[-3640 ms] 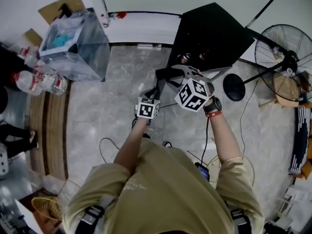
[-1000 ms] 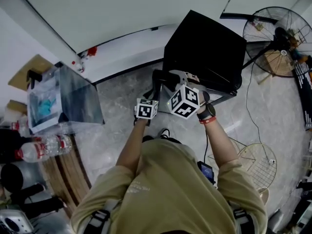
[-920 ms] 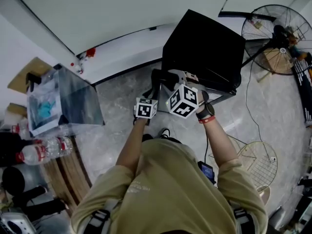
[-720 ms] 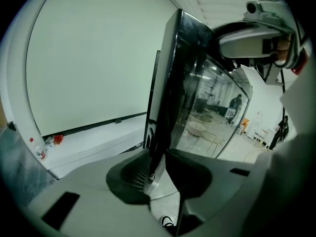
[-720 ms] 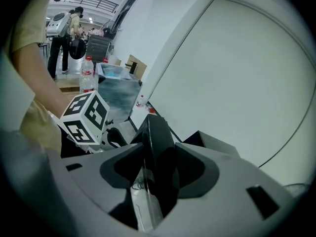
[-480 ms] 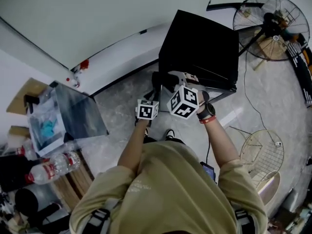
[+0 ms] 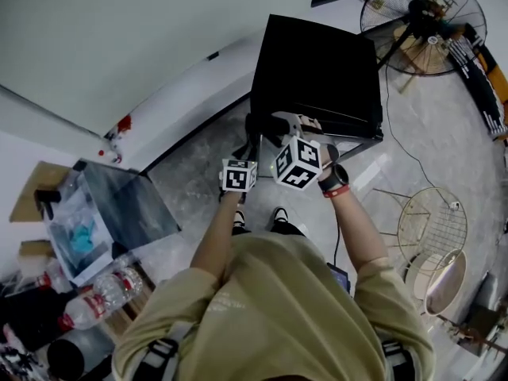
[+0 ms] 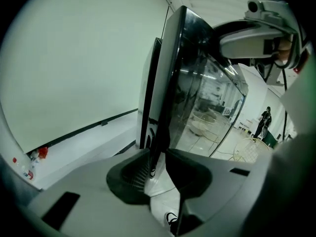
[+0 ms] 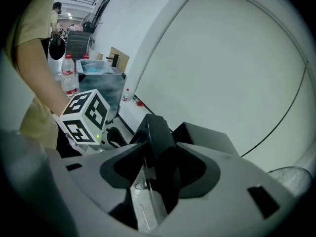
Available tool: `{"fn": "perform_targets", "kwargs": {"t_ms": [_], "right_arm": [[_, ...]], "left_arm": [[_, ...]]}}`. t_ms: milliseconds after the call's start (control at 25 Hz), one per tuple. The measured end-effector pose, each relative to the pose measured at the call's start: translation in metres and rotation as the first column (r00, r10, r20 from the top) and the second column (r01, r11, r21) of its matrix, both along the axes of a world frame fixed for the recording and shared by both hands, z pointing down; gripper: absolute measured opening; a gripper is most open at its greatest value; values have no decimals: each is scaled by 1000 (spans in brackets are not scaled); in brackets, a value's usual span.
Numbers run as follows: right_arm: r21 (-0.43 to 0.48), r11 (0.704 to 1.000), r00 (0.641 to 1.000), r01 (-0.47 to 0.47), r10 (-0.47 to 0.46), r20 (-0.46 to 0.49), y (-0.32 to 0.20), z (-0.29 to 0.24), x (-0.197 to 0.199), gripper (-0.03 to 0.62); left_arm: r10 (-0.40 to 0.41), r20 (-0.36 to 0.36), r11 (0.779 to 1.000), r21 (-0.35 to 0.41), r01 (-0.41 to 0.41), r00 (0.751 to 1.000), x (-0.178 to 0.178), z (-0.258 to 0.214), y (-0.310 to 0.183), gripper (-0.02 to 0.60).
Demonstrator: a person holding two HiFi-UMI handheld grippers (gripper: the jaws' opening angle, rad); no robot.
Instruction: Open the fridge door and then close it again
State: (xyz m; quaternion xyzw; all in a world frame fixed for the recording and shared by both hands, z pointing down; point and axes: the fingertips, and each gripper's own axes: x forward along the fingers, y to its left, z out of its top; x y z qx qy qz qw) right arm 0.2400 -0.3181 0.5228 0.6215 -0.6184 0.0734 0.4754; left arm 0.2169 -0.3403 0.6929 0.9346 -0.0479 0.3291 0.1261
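between its jaws, the left gripper [image 8: 157, 157] pinches the fridge door [image 8: 197, 98] edge; just beside it, the right gripper [image 9: 157, 168] clamps the same door.

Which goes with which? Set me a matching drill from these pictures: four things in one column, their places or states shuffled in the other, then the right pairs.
Things:
1. fridge door
2. standing fan
3. water bottles
4. wire guard

Places or states:
a. lying on the floor, right side of the head view
b. lower left of the head view, beside the clear box
c. clamped by the left claw and the right claw
d. top right of the head view, beyond the fridge

Pairs: 1-c; 2-d; 3-b; 4-a
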Motion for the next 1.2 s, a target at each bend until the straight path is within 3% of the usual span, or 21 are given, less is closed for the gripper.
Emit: {"fn": "perform_targets", "kwargs": {"t_ms": [600, 1080, 1200], "right_arm": [[5, 993, 993, -117, 117, -20, -18, 1, 36, 218], [17, 989, 988, -148, 149, -44, -18, 4, 39, 233], [23, 987, 987, -161, 161, -13, -18, 1, 38, 236]], "left_arm": [[79, 0, 997, 15, -79, 997, 39, 2, -22, 104], [122, -10, 993, 6, -122, 992, 41, 2, -22, 105], [131, -18, 991, 2, -131, 991, 36, -1, -26, 104]]}}
